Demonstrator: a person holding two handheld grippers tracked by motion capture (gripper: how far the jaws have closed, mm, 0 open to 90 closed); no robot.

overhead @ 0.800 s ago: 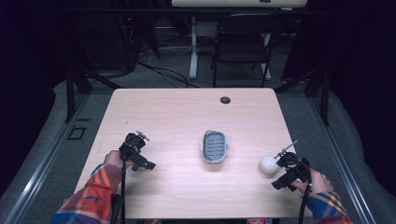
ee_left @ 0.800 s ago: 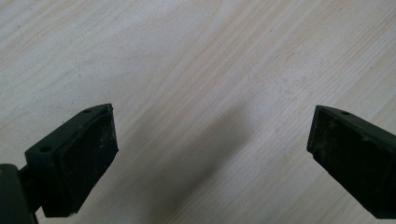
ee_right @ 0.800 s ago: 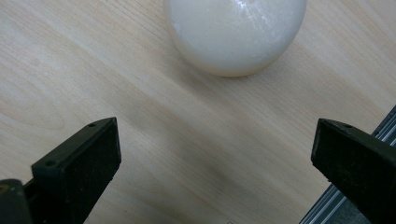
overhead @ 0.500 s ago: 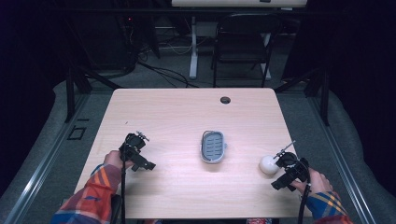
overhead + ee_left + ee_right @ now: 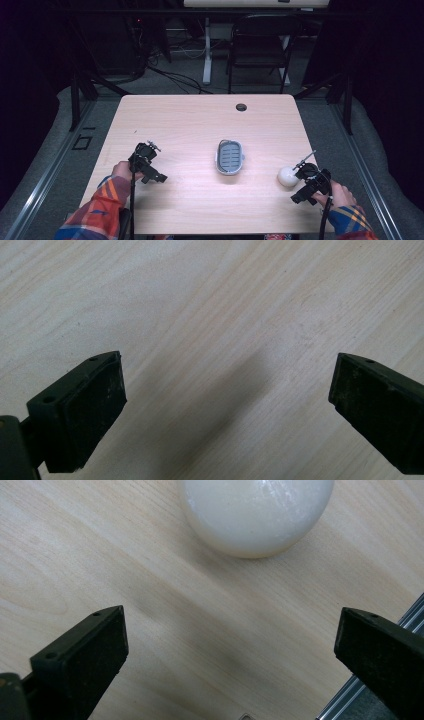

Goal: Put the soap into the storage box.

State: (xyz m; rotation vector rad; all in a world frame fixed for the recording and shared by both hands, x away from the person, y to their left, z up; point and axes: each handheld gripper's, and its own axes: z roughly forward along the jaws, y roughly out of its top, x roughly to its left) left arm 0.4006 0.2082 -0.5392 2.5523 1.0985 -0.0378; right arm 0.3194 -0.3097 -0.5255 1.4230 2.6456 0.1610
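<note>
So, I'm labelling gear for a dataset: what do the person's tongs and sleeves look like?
Both the left tongs and right tongs are black, each with two blocky, flat-faced jaws and a trailing black cable. The sleeves are plaid in orange, blue and yellow.

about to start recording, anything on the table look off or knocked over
Nothing stands out. The grey tray sits flat mid-table, the white ball rests on the wood near the open right gripper, and the left gripper is open over bare table.
</note>
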